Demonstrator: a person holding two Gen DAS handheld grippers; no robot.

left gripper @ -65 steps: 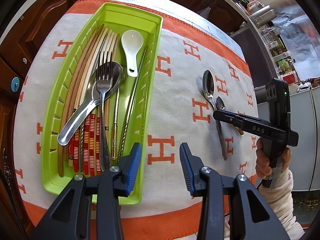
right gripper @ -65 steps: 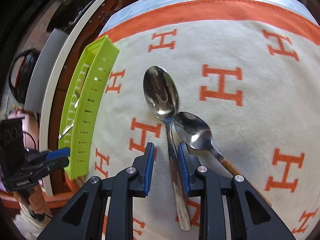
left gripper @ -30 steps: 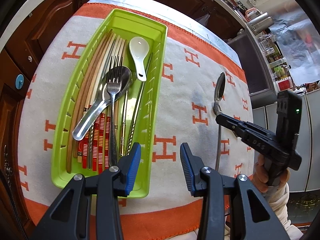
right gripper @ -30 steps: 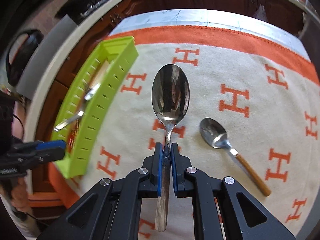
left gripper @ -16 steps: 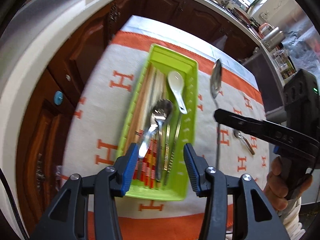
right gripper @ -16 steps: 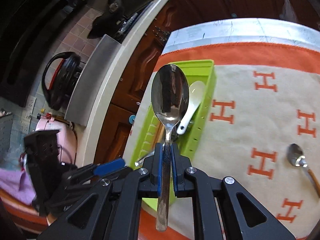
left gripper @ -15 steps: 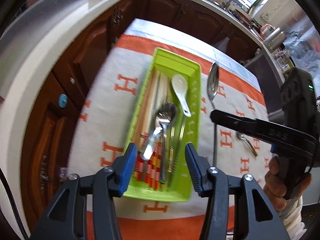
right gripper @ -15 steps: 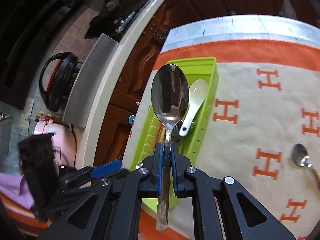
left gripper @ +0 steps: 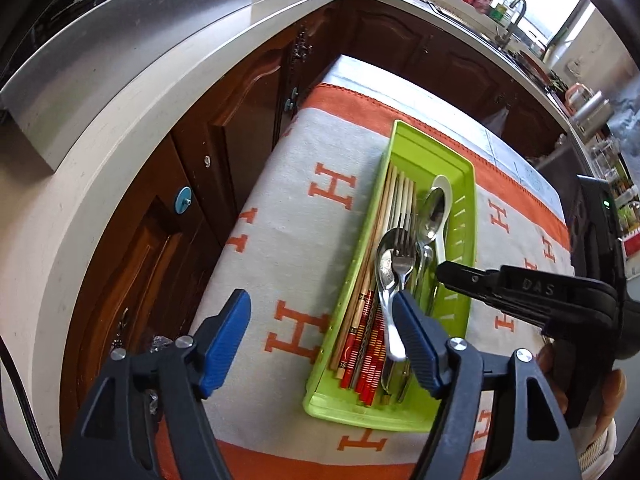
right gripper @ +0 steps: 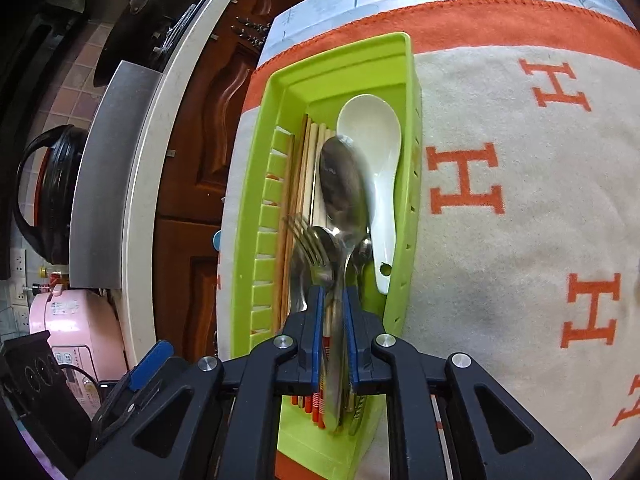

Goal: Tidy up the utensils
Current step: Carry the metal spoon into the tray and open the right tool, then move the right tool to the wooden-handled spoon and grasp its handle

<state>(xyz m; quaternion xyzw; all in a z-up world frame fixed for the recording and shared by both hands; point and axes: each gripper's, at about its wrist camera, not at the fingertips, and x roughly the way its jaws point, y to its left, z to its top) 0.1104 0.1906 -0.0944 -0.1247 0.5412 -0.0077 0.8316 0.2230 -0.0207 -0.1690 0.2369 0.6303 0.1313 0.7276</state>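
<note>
The green slotted tray [left gripper: 466, 216] [right gripper: 256, 184] lies on the H-patterned cloth and holds chopsticks [left gripper: 386, 208], a fork [left gripper: 402, 254], a white ceramic spoon [right gripper: 372, 136] and steel spoons. My right gripper [right gripper: 333, 334] [left gripper: 446, 274] hangs over the tray's near end with its jaws opening. The large steel spoon [right gripper: 344, 184] [left gripper: 434, 210] is blurred, its handle loose between the pads and its bowl over the ceramic spoon. My left gripper [left gripper: 320, 336] is over the cloth left of the tray, its jaws opening wide with nothing between them.
The cream and orange cloth [left gripper: 304, 216] covers a small table beside dark wooden cabinets [left gripper: 208, 128] and a pale countertop edge [left gripper: 120, 112]. A pink appliance [right gripper: 76, 328] and a black pot [right gripper: 48, 200] stand to the left. A hand [left gripper: 560, 380] holds the right gripper.
The right gripper carried the large spoon from the cloth over the tray, and its pads have parted from the handle. The left gripper drew back to the left and opened wider.
</note>
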